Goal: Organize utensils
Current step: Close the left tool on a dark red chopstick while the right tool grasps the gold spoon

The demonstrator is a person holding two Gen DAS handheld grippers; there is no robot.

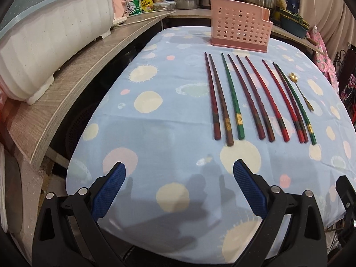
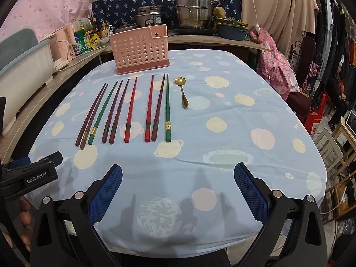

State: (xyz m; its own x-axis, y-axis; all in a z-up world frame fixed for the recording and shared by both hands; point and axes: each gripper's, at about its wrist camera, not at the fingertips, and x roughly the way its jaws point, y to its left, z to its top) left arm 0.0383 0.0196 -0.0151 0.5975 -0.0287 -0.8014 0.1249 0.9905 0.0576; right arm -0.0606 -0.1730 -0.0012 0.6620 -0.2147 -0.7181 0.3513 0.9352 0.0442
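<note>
Both my grippers hang wide open and empty over the near edge of the table. Ahead of my right gripper [image 2: 178, 175], slightly to the left, nine chopsticks [image 2: 131, 109] lie side by side on the cloth, long axes pointing away from me, thick ends nearest. From my left gripper [image 1: 179, 174] they sit ahead and well right. A small gold spoon [image 2: 183, 91] lies just right of them. The pink holder [image 2: 140, 51] stands upright beyond the tips. I judge my right gripper nearer.
</note>
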